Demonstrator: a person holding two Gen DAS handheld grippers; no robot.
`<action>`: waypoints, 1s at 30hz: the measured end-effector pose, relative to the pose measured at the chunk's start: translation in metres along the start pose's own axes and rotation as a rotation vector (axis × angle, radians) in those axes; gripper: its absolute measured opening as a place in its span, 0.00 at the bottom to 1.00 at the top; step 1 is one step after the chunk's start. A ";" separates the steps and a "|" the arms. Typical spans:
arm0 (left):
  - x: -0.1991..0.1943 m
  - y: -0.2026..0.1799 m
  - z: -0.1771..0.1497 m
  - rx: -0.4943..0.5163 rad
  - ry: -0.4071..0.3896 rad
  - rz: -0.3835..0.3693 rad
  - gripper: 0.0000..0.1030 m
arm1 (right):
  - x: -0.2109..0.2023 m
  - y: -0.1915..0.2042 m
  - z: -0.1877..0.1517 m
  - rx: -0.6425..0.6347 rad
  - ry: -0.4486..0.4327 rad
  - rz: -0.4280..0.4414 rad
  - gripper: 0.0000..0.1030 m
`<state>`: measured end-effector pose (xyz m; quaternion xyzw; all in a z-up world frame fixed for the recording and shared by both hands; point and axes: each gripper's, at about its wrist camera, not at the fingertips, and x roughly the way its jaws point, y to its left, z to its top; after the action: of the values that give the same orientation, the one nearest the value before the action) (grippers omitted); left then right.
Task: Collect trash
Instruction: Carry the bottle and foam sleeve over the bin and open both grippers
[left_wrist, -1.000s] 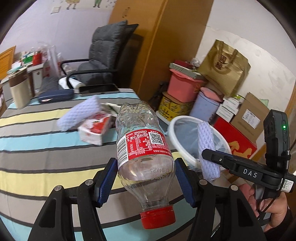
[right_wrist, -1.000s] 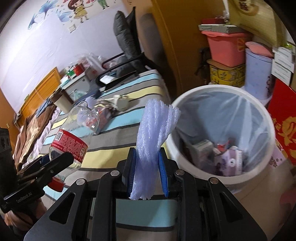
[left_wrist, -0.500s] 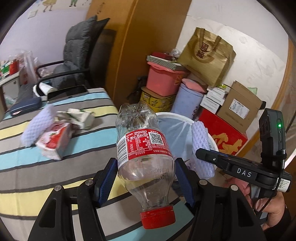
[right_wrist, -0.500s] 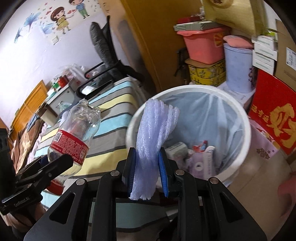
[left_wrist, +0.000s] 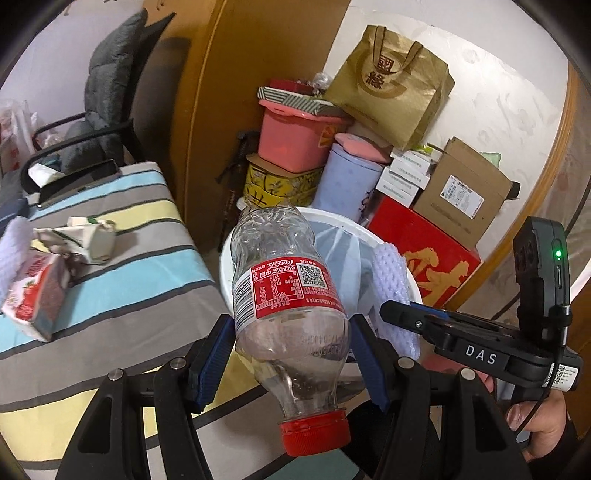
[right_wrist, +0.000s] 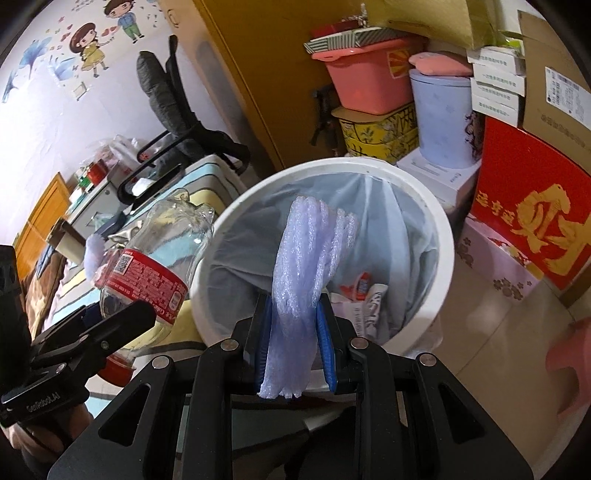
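Bottle (left_wrist: 288, 295) sits centre frame in the left wrist view, clamped between the blue pads of the left gripper (left_wrist: 291, 354), jaws held wide on its body, red cap toward the camera, base over the near rim of the white bin (right_wrist: 424, 192); foam sheet (right_wrist: 303, 273) stands upright mid-frame in the right wrist view, pinched in the nearly closed right gripper (right_wrist: 293, 332), in front of the bin's open mouth; crushed cartons (left_wrist: 40, 291) lie on the striped bed (left_wrist: 122, 291) at left.
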<state>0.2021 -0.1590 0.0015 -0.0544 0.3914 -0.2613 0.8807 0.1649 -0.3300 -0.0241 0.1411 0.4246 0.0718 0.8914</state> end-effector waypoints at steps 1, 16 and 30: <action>0.003 -0.001 0.001 0.002 0.004 -0.003 0.62 | 0.001 -0.001 0.001 0.001 0.004 -0.003 0.26; 0.026 -0.004 0.009 0.001 0.011 -0.039 0.62 | 0.006 -0.013 0.007 0.041 0.006 0.003 0.56; -0.003 -0.003 0.007 0.001 -0.042 -0.023 0.63 | -0.008 -0.005 0.006 0.029 -0.046 0.008 0.56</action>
<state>0.2035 -0.1609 0.0094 -0.0640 0.3721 -0.2704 0.8856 0.1645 -0.3382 -0.0156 0.1571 0.4046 0.0659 0.8985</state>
